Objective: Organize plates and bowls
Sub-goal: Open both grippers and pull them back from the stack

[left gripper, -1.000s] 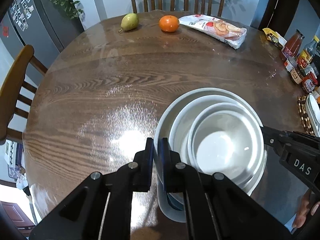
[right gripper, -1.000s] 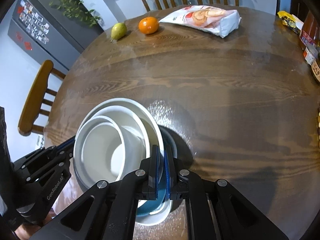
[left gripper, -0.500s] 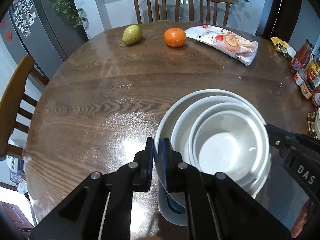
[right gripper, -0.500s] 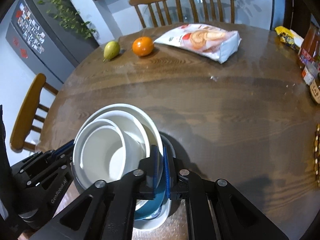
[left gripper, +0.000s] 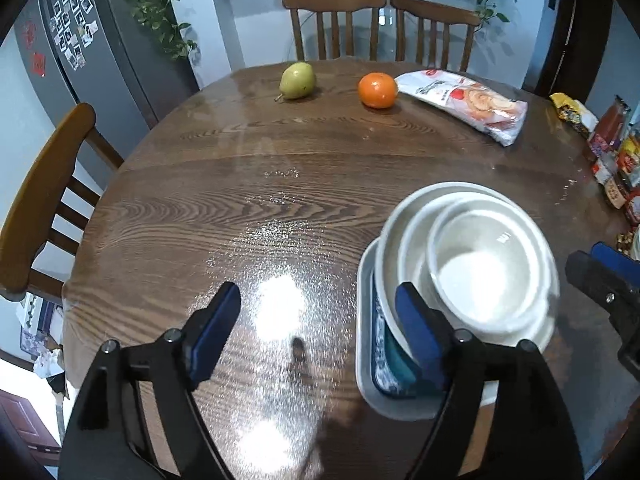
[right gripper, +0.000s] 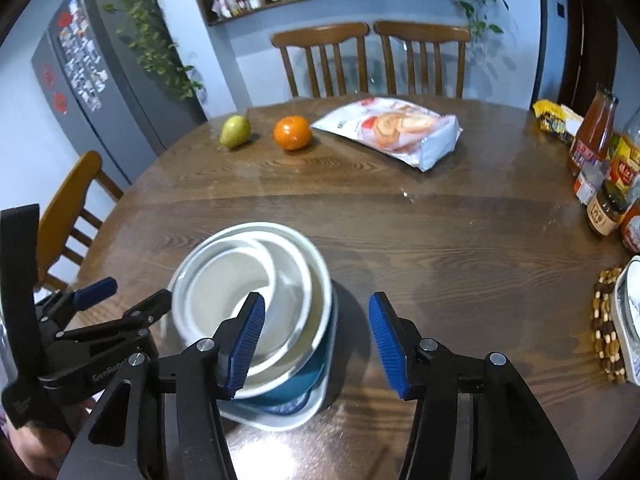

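Stack set down between two freshly opened grippers, near edge of the table

Going left to right: the left gripper point(left gripper: 316, 320) stands with its jaws spread, having just opened, and nothing is pinched; its right pad overlaps the near left rim of the stack of bowls point(left gripper: 484, 268), which sits just to its right on a blue plate point(left gripper: 386, 356) and a white tray point(left gripper: 366, 380). Next comes the stack itself, nested and leaning a little, at the near side of the table point(left gripper: 240, 208). The right gripper point(right gripper: 316, 336) has also just opened, its jaws apart and empty, with the stack lying left of its centre. Judging by this, either hand is about equally near for the next move.
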Demonstrator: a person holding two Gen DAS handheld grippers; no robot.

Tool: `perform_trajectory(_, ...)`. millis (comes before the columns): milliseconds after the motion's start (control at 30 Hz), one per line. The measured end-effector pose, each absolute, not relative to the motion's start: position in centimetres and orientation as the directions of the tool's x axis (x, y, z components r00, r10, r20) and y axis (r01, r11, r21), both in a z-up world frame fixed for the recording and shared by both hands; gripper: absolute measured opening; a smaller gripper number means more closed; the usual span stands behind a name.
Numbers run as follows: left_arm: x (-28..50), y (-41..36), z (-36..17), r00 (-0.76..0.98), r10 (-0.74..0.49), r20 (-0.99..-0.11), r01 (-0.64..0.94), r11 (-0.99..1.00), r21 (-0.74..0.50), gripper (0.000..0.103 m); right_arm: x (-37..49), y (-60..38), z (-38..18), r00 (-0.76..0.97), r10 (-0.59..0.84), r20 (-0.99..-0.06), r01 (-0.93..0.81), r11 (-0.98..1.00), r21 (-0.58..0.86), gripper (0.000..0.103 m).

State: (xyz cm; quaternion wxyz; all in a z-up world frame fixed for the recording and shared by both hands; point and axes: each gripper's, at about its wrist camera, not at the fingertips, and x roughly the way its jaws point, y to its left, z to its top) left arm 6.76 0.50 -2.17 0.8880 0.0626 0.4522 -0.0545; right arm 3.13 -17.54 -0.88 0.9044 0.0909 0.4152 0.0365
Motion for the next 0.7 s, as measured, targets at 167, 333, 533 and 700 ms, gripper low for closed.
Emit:
perform_trajectory(167,4.3,0.8,-0.1,0.628,-0.045,-0.777,0.159,0.985,0.072,0.1,1.1,-16.2,0.8,0.673,0.143,-0.725,-0.034,0.986,0.163,0.082)
perform_trajectory(333,1.2,1.4,2.0,0.671,-0.061,-0.739,0.175,0.981,0.078,0.102,-1.7,-14.9,3.0,0.706,0.139,-0.694,-0.074,0.99,0.123,0.094)
perform_trajectory(533,-2.0,1.9,3.2,0.683,-0.083,-0.725,0.207,0.975,0.083,0.102,-5.1,-13.5,3.8,0.726,0.097,-0.681,-0.09,0.995,0.046,0.095)
perform_trajectory(700,-4.1,2.5,3.8,0.703,-0.084,-0.706,0.202,0.976,0.085,0.102,-7.4,-12.8,3.8,0.73,0.087,-0.678,-0.096,0.995,0.025,0.095)
